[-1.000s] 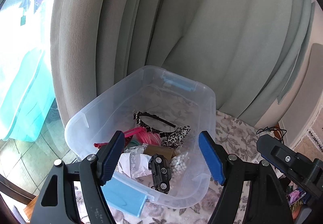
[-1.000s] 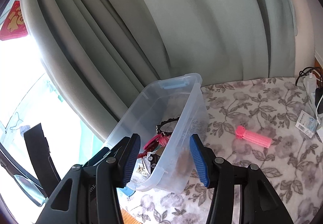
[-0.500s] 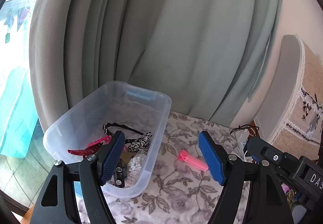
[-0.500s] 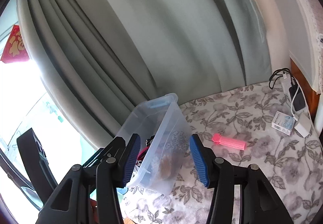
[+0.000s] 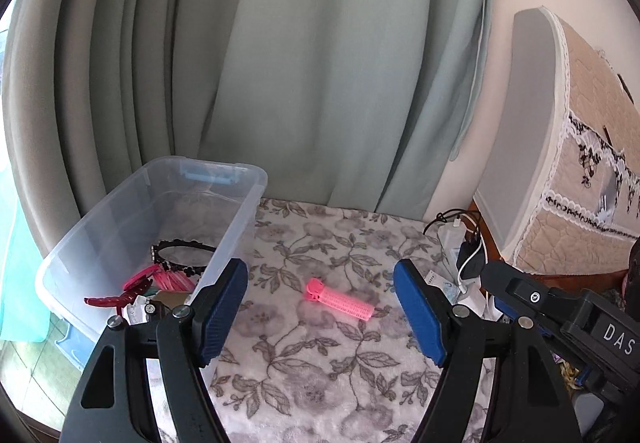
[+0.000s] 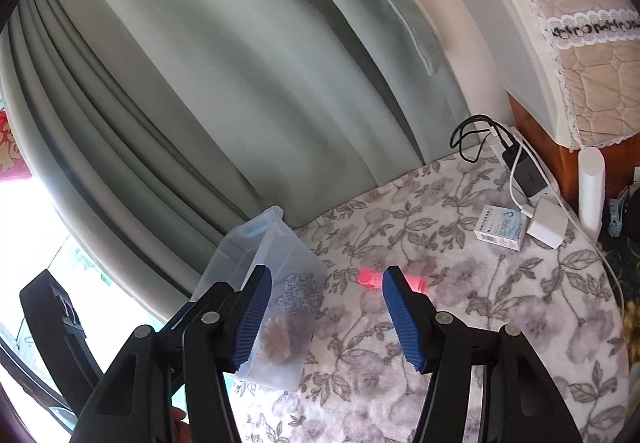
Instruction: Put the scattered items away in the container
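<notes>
Ahead of the left gripper [image 5: 320,313], between its wide-apart, empty pads, the pink hair roller [image 5: 339,300] now lies on the floral blanket [image 5: 320,383]. A second ago that same view was filled by the clear container [image 5: 160,211]; the bin has since slid off to the left of the claw, so both hands have swung away from it toward the loose item. In the right wrist view the right gripper [image 6: 324,317] has made the same swing: the roller [image 6: 370,278] sits just beyond its right pad, partly hidden by it, with the container [image 6: 276,243] behind its left pad. Its jaws are opening, nothing between them.

Container already holds a black headband [image 5: 180,255], red clips [image 5: 120,297] and other bits, so most of the tidying looks done. The roller is the one obvious stray left on the blanket; a small white box [image 6: 498,229] and chargers [image 6: 532,179] lie further right, probably not targets. Likely step: reach for the roller; which claw takes it cannot be told yet.
</notes>
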Available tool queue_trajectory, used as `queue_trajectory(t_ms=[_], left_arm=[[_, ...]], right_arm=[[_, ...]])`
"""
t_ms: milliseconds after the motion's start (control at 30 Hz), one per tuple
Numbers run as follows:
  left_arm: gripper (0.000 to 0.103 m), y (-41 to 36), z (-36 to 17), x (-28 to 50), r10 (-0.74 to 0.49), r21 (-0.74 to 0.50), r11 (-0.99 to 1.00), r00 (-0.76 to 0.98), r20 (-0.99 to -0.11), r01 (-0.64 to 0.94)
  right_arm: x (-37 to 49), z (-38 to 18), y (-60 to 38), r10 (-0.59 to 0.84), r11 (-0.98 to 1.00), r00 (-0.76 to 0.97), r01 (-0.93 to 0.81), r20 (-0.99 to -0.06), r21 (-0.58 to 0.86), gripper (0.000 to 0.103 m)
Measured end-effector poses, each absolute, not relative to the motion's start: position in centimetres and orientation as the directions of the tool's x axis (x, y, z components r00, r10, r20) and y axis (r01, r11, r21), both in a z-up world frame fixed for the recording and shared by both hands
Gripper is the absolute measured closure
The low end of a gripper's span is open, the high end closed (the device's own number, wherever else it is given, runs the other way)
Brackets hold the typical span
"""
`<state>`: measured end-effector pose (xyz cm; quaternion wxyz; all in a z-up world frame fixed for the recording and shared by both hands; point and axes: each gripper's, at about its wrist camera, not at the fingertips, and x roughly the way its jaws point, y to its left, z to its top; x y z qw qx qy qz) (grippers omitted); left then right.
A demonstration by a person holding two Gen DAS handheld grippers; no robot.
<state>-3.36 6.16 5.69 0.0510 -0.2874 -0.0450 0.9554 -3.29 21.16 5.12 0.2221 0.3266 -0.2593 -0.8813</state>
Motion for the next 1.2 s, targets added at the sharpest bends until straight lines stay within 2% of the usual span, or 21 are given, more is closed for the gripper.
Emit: queue_trajectory(t_ms=[167, 367, 667, 1200], left_arm=[[0.027, 8.1, 3.9, -4.5, 0.118, -0.069, -0.993, -0.803, -0.584, -0.095], [0.027, 9.4, 1.2, -6.6, 0.115, -0.069, -0.993, -0.761, -0.639, -0.092], [0.027, 12.3, -4.1, -10.4, 0.138, -0.066, -0.989, -0.681, -0.72, -0.131], [0.027, 14.5, -12.0, -18.1, 0.108, -0.038, -0.99, -0.562, -0.82, -0.135]], right_arm=[[-4.1, 3.0, 23.3, -0.514, -0.792, -0.701, 0.165, -0.495, 0.588, 0.04], [-5.3, -0.2, 26.6, -0.41, -0.854, -0.713, 0.08, -0.57, 0.514, 0.04], [-8.8, -5.0, 29.1, -0.4, -0.851, -0.66, 0.01, -0.636, 0.524, 0.04], [-16.2, -9.4, 27.4, -0.34, -0.908, -0.573, -0.005, -0.745, 0.418, 0.04]])
